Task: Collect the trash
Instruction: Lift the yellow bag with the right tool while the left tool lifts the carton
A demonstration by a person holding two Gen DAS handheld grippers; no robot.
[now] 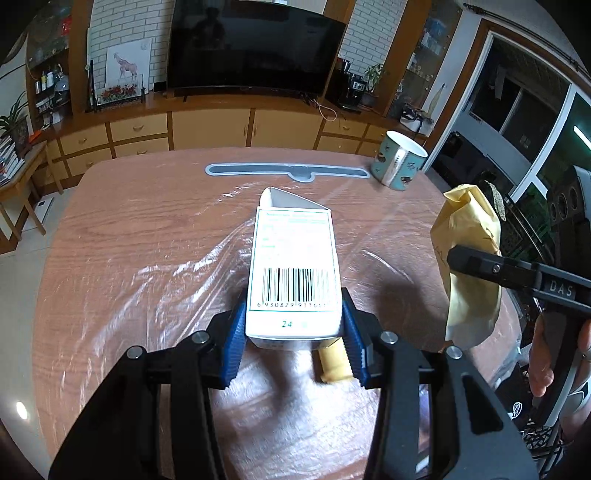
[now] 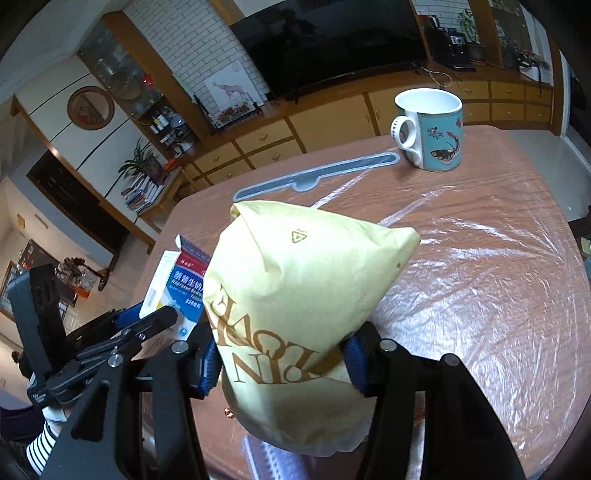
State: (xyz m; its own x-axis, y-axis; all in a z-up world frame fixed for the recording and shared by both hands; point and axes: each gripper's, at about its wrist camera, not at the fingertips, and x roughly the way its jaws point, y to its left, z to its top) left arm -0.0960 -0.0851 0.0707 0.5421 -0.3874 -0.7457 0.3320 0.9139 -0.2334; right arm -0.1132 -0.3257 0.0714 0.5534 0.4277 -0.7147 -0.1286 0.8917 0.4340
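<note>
Two hand-held grippers are each grasping trash above the wooden tabletop (image 1: 110, 240). The left hand-held gripper (image 1: 295, 332) squeezes a white cardboard box (image 1: 293, 273). The right hand-held gripper (image 2: 284, 360) squeezes a crumpled yellow paper bag (image 2: 295, 295).

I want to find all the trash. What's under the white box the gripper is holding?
Under the white box lies a small yellowish piece on the plastic-covered table. The box hides part of it, so what it is stays unclear.

White brick wall (image 1: 122, 26), dark television (image 1: 255, 44), wooden drawer cabinets (image 1: 210, 127), tiled floor (image 1: 22, 251).
</note>
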